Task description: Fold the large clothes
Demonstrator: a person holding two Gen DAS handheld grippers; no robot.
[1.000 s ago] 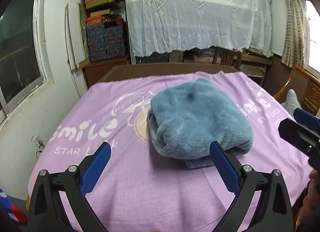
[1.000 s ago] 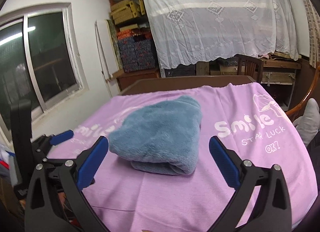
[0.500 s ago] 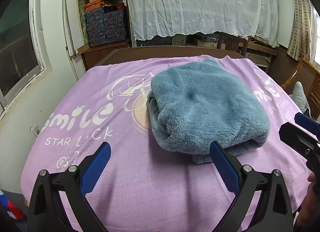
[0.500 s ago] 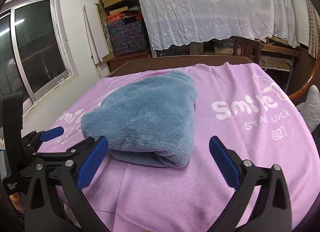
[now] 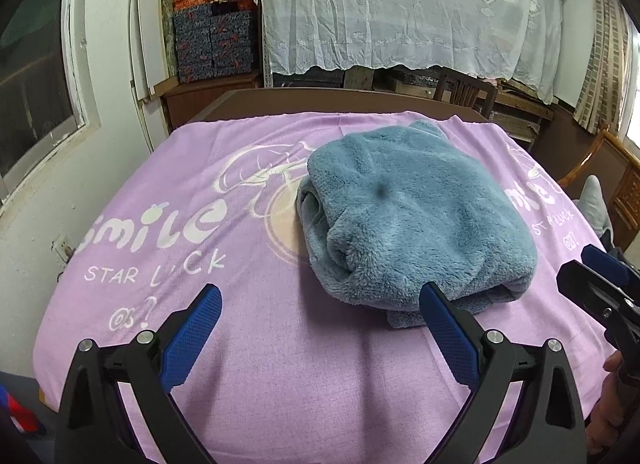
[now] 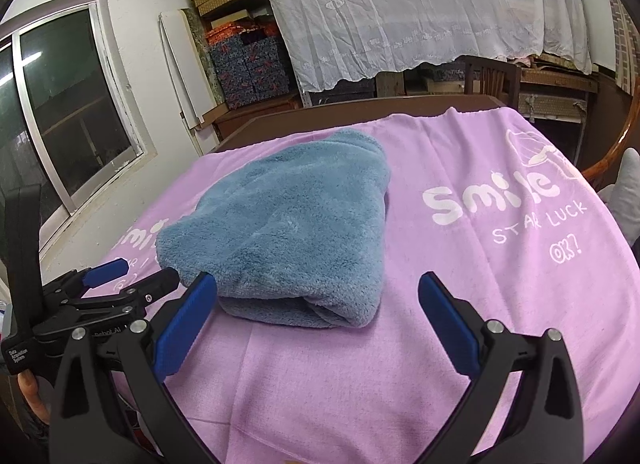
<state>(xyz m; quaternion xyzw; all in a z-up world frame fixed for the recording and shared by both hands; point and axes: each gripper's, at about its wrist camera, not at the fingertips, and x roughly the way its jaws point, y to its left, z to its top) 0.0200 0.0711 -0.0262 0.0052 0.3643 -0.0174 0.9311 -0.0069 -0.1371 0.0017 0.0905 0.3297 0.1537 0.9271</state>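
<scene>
A fluffy blue-grey garment [image 5: 408, 215] lies folded into a thick bundle on the purple printed cloth [image 5: 200, 223] that covers the table. It also shows in the right wrist view [image 6: 288, 232]. My left gripper [image 5: 320, 324] is open and empty, just in front of the bundle's near left edge. My right gripper [image 6: 318, 316] is open and empty, just in front of the bundle's near edge. Each gripper shows in the other's view, the right one [image 5: 600, 288] at the right edge and the left one [image 6: 116, 284] at the left.
The purple cloth [image 6: 500, 223] hangs over the table edges. A window [image 6: 60, 111] and white wall are on the left. Shelves with boxes [image 5: 216, 43] and a white lace cover [image 5: 400, 11] stand behind the table. A wooden chair [image 5: 616, 183] is on the right.
Both grippers have moved forward toward the folded garment, which now looks larger and nearer. The garment has not moved. Both grippers stay open.
</scene>
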